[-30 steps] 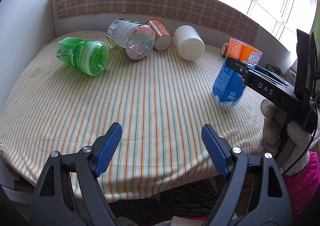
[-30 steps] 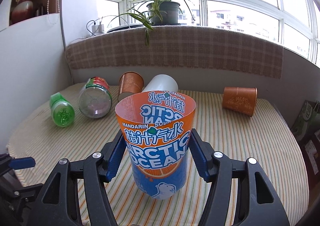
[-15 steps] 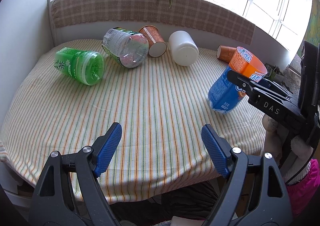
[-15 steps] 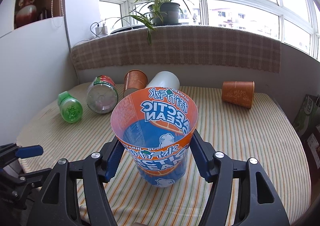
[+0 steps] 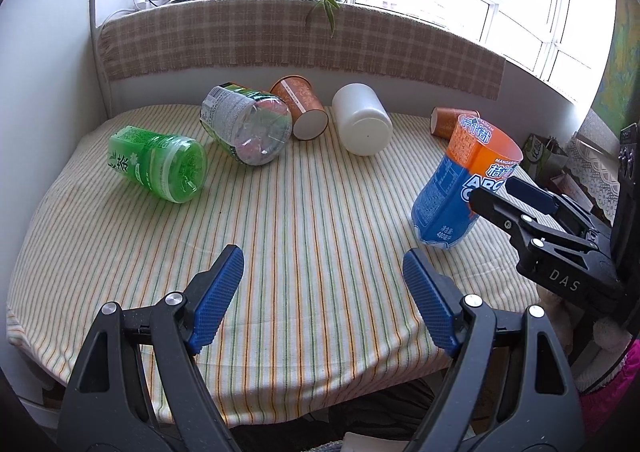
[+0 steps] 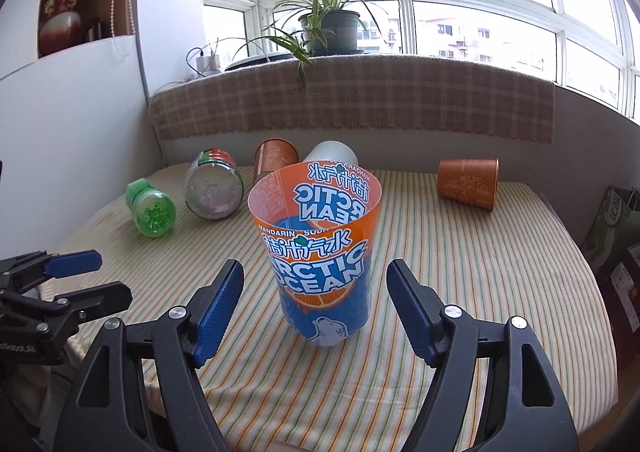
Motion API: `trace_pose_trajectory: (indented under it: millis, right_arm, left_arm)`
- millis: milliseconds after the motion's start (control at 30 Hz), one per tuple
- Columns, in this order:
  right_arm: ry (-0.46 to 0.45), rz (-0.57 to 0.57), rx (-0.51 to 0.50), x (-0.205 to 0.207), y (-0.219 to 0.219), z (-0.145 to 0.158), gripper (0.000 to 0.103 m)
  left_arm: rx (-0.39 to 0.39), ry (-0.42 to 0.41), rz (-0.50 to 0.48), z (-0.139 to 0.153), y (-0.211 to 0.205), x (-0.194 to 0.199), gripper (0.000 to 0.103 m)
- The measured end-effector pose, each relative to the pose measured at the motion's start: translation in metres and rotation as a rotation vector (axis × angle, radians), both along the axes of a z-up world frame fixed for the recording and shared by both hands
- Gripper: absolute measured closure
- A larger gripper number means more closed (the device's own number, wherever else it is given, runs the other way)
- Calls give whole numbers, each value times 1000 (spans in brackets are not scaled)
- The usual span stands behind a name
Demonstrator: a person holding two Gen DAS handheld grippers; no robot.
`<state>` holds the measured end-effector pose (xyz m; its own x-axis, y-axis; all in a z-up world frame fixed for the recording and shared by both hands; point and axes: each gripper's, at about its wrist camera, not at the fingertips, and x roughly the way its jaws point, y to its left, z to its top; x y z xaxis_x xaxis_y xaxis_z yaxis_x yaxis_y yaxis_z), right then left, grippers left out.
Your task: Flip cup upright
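The orange-and-blue "Arctic Ocean" cup (image 6: 320,256) stands upright, mouth up, on the striped tablecloth (image 6: 460,292). My right gripper (image 6: 314,304) is open, its blue pads on either side of the cup with clear gaps. The cup also shows at the right in the left wrist view (image 5: 460,188), with the right gripper (image 5: 516,200) beside it. My left gripper (image 5: 322,300) is open and empty over the table's near edge.
Lying on their sides at the back are a green bottle cup (image 5: 160,164), a clear bottle cup (image 5: 248,124), a brown paper cup (image 5: 300,108), a white cup (image 5: 362,120) and another brown cup (image 6: 468,182). A checked backrest and a potted plant (image 6: 328,28) stand behind.
The right gripper has set the cup down upright and opened, letting it go. The left gripper has stayed open, its view shifted slightly.
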<state>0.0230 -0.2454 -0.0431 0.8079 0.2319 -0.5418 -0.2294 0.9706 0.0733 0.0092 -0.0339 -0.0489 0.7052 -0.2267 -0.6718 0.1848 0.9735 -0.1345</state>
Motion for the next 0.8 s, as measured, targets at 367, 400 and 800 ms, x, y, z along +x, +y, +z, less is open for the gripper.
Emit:
trace_pose_trajectory:
  millis: [367,400,800]
  right_arm:
    - [-1,-111,128,-32,-25,17,26]
    - [-9,-123,126,-35,-25,19,24]
    - [-126,-210,41,-47,-14,40,20]
  left_arm:
    - [-3,-178,32,31,-2,5,19]
    - [1,-197,36,33,-3,5,19]
    - [9,-373,89,59,-5,-11,1]
